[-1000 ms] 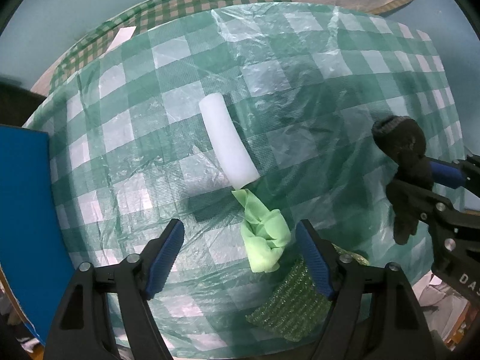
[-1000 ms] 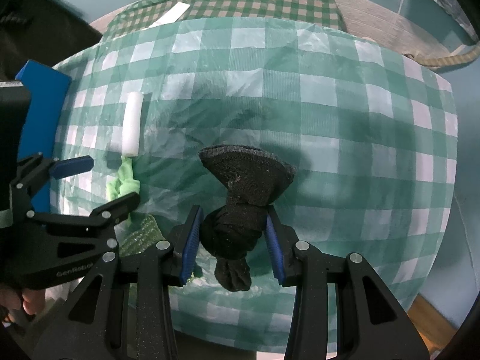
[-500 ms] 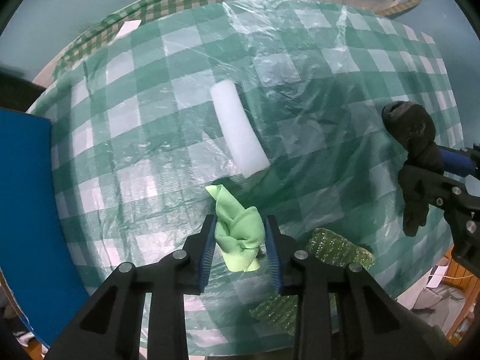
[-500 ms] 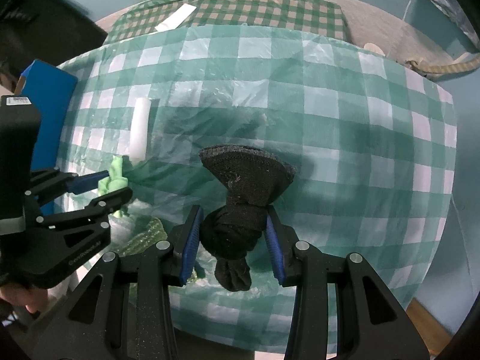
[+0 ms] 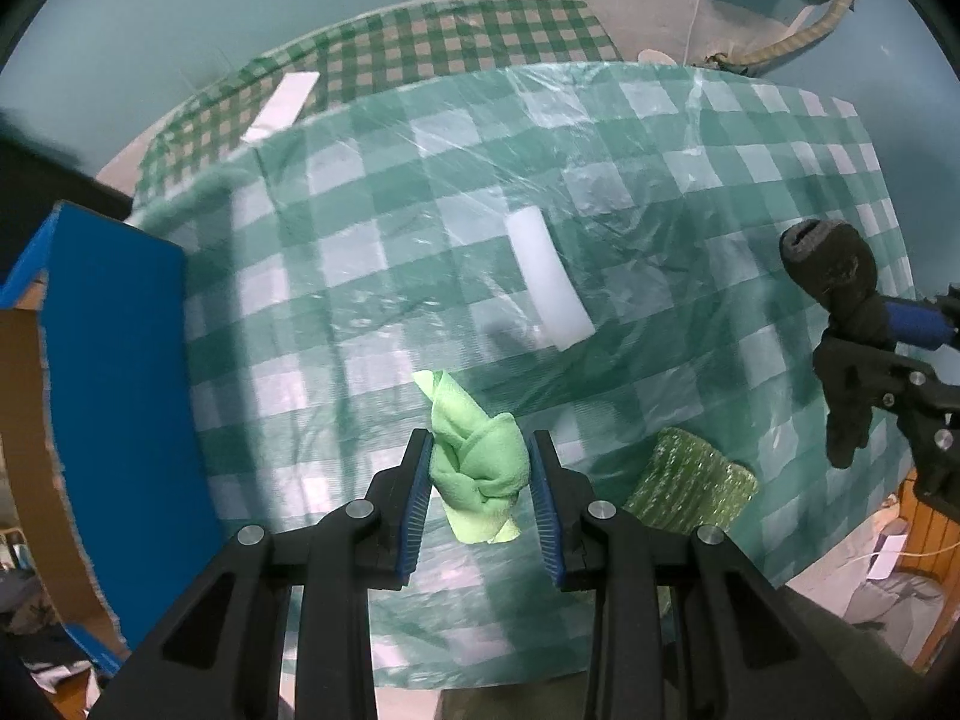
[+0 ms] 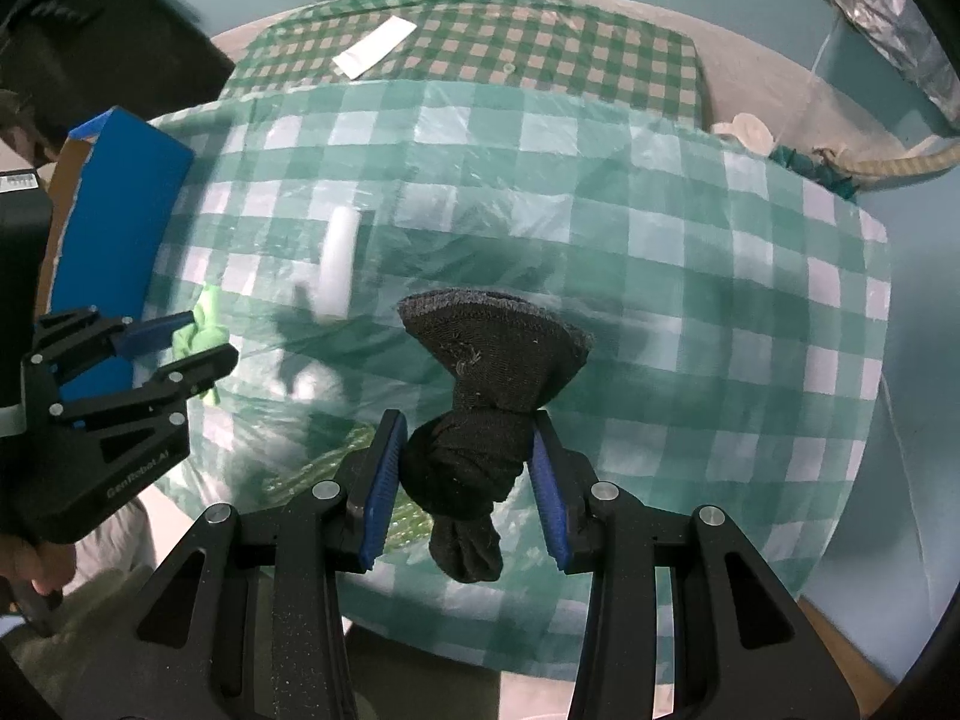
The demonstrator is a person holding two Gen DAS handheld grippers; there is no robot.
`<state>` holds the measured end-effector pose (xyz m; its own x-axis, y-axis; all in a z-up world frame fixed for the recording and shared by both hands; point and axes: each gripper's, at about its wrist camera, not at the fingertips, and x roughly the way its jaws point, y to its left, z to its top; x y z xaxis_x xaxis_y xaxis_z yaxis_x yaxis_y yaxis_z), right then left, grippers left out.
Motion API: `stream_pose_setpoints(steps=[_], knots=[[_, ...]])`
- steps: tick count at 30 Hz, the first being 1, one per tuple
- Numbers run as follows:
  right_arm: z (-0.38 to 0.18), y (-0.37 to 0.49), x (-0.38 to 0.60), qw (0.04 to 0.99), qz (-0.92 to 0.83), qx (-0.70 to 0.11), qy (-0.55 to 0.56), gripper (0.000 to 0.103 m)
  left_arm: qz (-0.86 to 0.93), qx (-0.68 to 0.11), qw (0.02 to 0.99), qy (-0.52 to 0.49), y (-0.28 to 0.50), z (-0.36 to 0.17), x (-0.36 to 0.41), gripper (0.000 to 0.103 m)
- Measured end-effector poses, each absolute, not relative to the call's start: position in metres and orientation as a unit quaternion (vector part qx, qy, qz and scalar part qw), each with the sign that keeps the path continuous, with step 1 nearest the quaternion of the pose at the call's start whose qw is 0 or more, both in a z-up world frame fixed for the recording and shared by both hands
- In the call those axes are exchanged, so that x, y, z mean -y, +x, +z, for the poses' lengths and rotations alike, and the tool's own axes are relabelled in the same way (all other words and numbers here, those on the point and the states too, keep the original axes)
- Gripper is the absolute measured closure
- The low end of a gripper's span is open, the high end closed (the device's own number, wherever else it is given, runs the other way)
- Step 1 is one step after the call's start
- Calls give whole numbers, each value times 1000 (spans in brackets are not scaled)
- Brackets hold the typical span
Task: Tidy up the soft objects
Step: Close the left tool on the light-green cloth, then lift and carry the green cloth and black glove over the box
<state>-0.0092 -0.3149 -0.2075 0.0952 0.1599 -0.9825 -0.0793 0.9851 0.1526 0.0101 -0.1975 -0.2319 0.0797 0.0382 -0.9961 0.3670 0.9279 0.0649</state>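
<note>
My left gripper (image 5: 480, 450) is shut on a knotted light green cloth (image 5: 477, 468) and holds it above the checked table. In the right wrist view the left gripper (image 6: 198, 336) shows at the left with the green cloth (image 6: 207, 324) in it. My right gripper (image 6: 465, 444) is shut on a knotted black sock (image 6: 486, 384), held above the table; the sock (image 5: 837, 294) also shows at the right of the left wrist view. A white foam roll (image 5: 549, 285) and a glittery green sponge (image 5: 690, 483) lie on the table.
A blue box with a cardboard inside (image 5: 114, 372) stands at the table's left edge. The green-and-white checked tablecloth (image 5: 360, 210) is covered in clear plastic. A second checked surface with a white strip (image 5: 282, 105) lies behind. The table's near edge is just below the grippers.
My left gripper closed on the green cloth and lifted it off the table, pulling back and up. The right gripper kept its hold on the black sock and rose a little.
</note>
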Motion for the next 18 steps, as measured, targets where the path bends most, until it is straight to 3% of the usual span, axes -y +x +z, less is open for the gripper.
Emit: stream_pose_setpoints(steps=[6,18], knots=[[-187,-9,303,745,86,-660,29,63,-114,-641,736,186,0,-206,193,71],[-145,-8,264,758,104,-643,13,63,-122,-615,764,151,7,-157,156,71]])
